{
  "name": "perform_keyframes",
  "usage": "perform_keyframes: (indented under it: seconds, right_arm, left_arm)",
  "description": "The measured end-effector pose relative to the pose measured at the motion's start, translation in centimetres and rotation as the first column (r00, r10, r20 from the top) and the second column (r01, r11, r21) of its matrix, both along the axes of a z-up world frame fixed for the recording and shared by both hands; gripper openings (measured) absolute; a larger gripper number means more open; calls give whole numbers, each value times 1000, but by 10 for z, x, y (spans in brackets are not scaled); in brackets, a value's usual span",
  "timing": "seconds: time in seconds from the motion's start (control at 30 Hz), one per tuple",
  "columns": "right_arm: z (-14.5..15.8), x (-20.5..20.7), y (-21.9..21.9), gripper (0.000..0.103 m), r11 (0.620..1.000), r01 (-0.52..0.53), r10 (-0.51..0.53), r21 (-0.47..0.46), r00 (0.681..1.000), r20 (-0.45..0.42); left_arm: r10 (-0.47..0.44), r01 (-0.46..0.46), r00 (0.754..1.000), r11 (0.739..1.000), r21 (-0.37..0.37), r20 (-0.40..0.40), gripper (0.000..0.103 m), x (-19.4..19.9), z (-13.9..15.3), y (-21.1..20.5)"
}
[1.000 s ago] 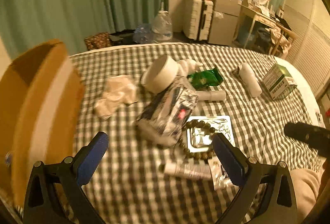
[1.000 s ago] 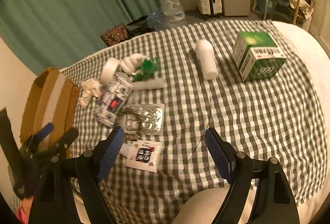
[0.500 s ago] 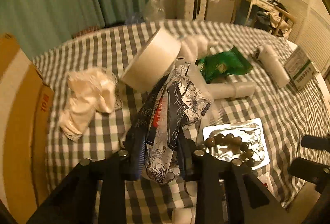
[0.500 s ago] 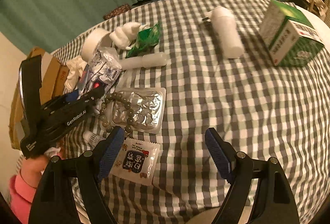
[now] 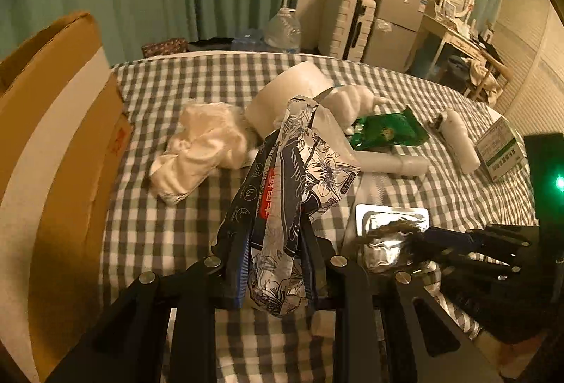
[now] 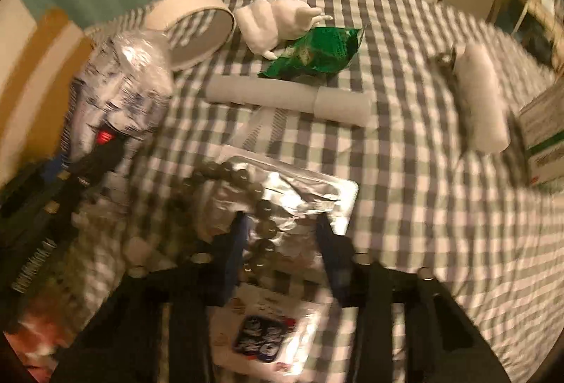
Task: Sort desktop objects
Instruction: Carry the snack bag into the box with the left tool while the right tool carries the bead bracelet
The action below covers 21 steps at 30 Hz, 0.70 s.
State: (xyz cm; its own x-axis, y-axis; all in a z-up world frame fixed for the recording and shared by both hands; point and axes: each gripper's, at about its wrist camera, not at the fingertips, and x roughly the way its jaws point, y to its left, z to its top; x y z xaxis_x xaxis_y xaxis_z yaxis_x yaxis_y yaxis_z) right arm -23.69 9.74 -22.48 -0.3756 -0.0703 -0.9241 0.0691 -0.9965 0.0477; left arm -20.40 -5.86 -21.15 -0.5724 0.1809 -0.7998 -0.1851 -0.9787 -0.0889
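My left gripper (image 5: 273, 235) is shut on a floral tissue pack (image 5: 292, 185) and holds it above the checkered table (image 5: 169, 228). The pack also shows at the left of the right wrist view (image 6: 120, 93), with the left gripper below it. My right gripper (image 6: 280, 228) straddles a bead bracelet (image 6: 261, 206) and the silver blister pack (image 6: 303, 196) under it; its jaws are narrowed around them. The right gripper shows in the left wrist view (image 5: 440, 242) over the blister pack (image 5: 391, 224). The right wrist view is blurred.
A cardboard box (image 5: 53, 150) stands at the left. On the table lie a tape roll (image 5: 285, 93), crumpled tissue (image 5: 201, 146), green packet (image 5: 387, 129), white tube (image 5: 394, 162), white bottle (image 5: 458, 143), green-white carton (image 5: 500, 150) and a sachet (image 6: 264, 333).
My left gripper lifted the tissue pack a little. My right gripper dropped onto the bracelet and blister pack and its jaws narrowed from wide open.
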Motion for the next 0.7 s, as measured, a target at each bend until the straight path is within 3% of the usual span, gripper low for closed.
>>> perform_keyframes:
  seconds: [0.03,0.1,0.23,0.47,0.7]
  right_arm:
    - [1,2,4,11,1000,14,-14,-1,1000,-5]
    - [3,6,17,11,996,51,-51,-67,999,4]
    - [22,26,32,11,992,84,-86,-93,996,-23]
    - [101,57,31,11,984,56,-84,-171,983,-162]
    - [172,73,-21,11,981,-59,4,-183,958,-287]
  left_arm:
    - [5,-5,1000,1000,0,-1,25,2,2,-2]
    - [2,-2,1000,1000,-2,-9,25,0,7,-1]
    - [-13,13,999,1000,-5,-43,25,14,29,-6]
    - [-5,7,990,1000,10,-141,25,44,87,-23]
    - [109,-114,972,993,-14,-209,25,64,151,-88]
